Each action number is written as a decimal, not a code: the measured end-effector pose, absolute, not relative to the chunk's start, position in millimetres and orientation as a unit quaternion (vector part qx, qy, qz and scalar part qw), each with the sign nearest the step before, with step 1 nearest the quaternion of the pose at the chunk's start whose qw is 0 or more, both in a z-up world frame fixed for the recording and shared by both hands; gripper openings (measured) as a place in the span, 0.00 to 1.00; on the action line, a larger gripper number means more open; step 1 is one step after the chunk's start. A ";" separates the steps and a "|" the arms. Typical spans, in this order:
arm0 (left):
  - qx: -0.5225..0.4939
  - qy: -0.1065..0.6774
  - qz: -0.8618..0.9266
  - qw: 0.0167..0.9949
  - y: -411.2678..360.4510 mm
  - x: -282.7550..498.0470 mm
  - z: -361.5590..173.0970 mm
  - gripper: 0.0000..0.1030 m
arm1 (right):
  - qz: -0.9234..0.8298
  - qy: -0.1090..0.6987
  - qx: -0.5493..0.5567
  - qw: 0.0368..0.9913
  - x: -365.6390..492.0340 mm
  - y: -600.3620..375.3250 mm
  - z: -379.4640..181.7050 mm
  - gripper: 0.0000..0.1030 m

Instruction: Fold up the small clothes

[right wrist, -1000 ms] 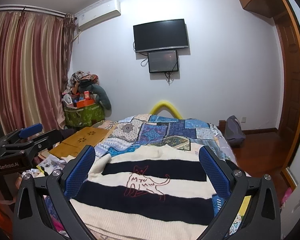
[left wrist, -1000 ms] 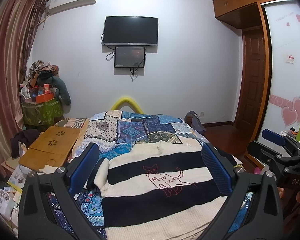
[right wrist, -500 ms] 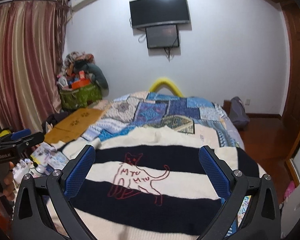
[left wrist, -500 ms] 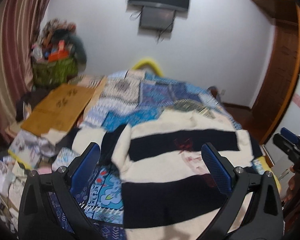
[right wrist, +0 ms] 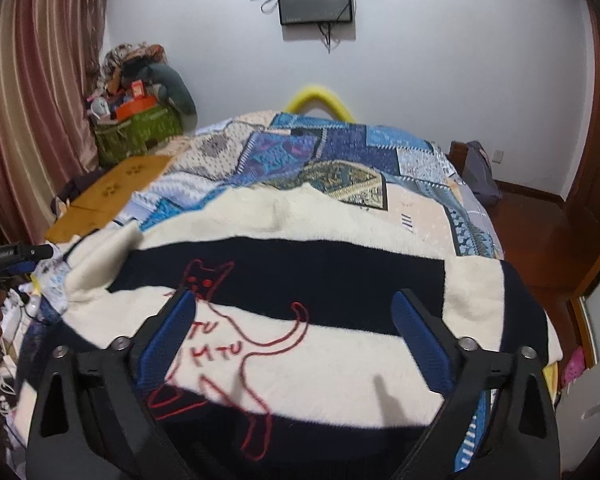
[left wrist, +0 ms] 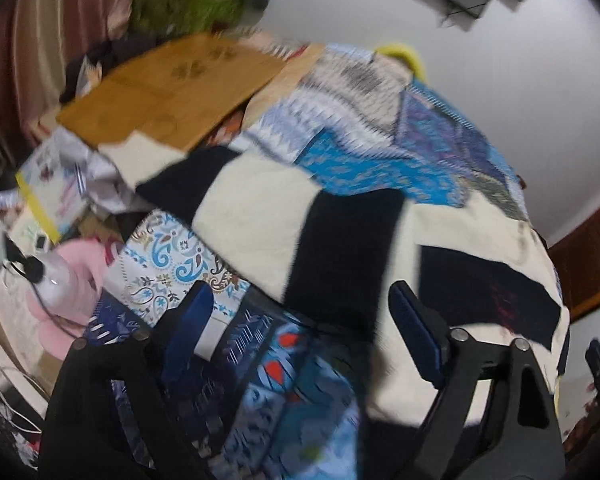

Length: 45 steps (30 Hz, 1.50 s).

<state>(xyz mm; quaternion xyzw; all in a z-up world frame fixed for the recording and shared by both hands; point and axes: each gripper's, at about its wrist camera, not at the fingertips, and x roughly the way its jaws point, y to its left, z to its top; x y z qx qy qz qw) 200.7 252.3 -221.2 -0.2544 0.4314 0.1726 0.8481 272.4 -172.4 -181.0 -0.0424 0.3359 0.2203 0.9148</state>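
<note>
Motion-blurred left view; sweater [right wrist: 300,280] hem cut off by lower frame edge.

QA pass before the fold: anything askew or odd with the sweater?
The sweater lies flat on the quilt, cat side up. Its left sleeve runs out over the bed edge onto the clutter there. Both tongs are open, holding nothing. No damage visible.

Sweater [right wrist: 320,248] spread open (nothing on it), clutter [left wrist: 56,208] crowding bed's left edge
</note>
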 end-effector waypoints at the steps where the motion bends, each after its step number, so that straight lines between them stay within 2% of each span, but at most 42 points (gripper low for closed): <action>1: -0.266 0.446 0.176 0.836 261.0 210.1 -233.8 0.81 | 0.221 0.341 -0.042 0.913 278.2 -171.9 -184.0 0.87; 6: -0.304 0.492 0.187 0.794 287.6 240.2 -281.3 0.71 | 0.223 0.354 -0.044 0.907 290.8 -170.0 -192.5 0.74; 8: -0.315 0.506 0.201 0.777 294.5 247.5 -296.6 0.58 | 0.227 0.359 -0.043 0.904 292.9 -169.9 -195.6 0.69; 10: -0.313 0.492 0.219 0.783 292.9 248.6 -296.2 0.56 | 0.231 0.365 -0.041 0.901 295.1 -170.2 -198.7 0.64; 12: -0.281 0.487 0.222 0.797 286.2 253.6 -292.7 0.30 | 0.233 0.370 -0.040 0.898 299.5 -169.4 -201.4 0.62; 13: -0.265 0.491 0.225 0.798 284.1 257.3 -293.3 0.05 | 0.235 0.372 -0.039 0.897 300.9 -169.4 -202.7 0.60; 18: -0.250 0.478 0.217 0.814 282.2 267.7 -279.4 0.06 | 0.236 0.374 -0.038 0.896 303.8 -172.6 -203.0 0.59; 27: -0.193 0.384 0.105 0.897 210.8 286.6 -162.7 0.05 | 0.232 0.364 -0.042 0.901 301.7 -178.5 -194.0 0.59; 31: -0.157 0.375 0.032 0.913 155.2 294.6 -134.0 0.05 | 0.238 0.355 -0.042 0.903 298.1 -178.7 -187.3 0.59; 38: -0.081 0.425 -0.055 0.900 66.2 302.8 -152.4 0.05 | 0.249 0.347 -0.043 0.903 289.2 -182.0 -177.8 0.59; 42: -0.045 0.463 -0.072 0.882 45.9 299.8 -175.5 0.06 | 0.259 0.352 -0.052 0.898 283.1 -180.2 -176.7 0.59; 45: -0.042 0.468 -0.078 0.879 47.1 289.1 -171.4 0.14 | 0.266 0.355 -0.060 0.894 278.9 -176.1 -176.5 0.59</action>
